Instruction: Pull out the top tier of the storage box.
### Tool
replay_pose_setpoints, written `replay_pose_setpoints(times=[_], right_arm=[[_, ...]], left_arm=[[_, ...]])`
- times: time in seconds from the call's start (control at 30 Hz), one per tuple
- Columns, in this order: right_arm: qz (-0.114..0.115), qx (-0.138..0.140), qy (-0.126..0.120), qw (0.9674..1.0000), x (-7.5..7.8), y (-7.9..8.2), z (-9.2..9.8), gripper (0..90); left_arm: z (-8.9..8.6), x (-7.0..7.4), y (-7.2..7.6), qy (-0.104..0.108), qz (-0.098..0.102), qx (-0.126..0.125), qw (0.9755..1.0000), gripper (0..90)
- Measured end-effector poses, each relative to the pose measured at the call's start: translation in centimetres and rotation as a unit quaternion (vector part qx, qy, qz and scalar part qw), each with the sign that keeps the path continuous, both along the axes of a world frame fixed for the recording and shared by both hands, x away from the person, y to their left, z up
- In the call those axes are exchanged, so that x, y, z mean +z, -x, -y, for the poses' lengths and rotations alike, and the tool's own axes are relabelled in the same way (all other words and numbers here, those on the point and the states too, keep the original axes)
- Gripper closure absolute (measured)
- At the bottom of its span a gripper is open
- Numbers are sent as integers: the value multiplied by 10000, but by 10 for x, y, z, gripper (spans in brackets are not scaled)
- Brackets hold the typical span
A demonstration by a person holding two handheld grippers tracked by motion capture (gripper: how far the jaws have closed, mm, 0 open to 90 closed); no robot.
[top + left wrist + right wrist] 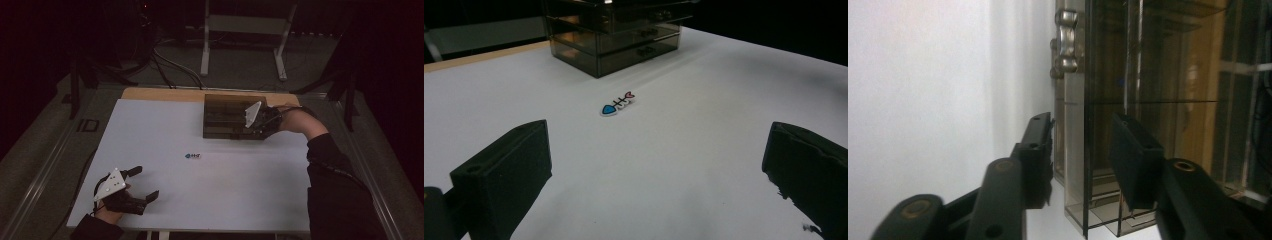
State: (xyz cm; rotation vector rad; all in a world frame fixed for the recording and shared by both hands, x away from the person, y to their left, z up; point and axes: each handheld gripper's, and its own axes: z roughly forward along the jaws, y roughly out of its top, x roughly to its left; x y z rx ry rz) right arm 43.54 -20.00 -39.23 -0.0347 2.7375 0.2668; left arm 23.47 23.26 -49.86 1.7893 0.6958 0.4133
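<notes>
Right claw (1083, 165) straddling smoky drawer box (1148, 100) front corner, jaws closing, not clearly clamped. Square up first. Left claw (142, 184) idle, open, well short of box.

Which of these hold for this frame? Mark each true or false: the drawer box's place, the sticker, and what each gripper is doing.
1. The smoked-plastic drawer box stands at the table's far edge. True.
2. The fish-bone sticker lies inside a drawer. False: it lies on the white table.
3. The left gripper grips the sticker. False: it is open, apart from it.
4. The right gripper straddles the box's front corner. True.
</notes>
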Motion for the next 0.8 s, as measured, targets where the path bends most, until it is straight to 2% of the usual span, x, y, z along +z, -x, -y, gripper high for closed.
replay_pose_setpoints(times=[0.1,0.17,0.27,0.3,0.43,0.8], right_arm=[[-46,26,70,10000,-2,-7,0,666],[-241,85,86,9996,-4,-13,0,694],[-278,110,190,9994,-7,-17,-1,741],[-392,79,220,9990,-10,-21,-3,762],[-512,143,315,9981,-14,-26,-8,816],[-830,134,384,9957,-11,-29,-15,863]], left_arm=[[0,0,0,0,-3,1,10000,8],[0,0,0,4,-6,-1,10000,8],[0,0,0,12,-7,-7,10000,8],[0,0,0,15,-9,-11,10000,8],[0,0,0,-3,-4,-13,10000,8],[-1,0,0,-1,-18,-8,10000,8]])
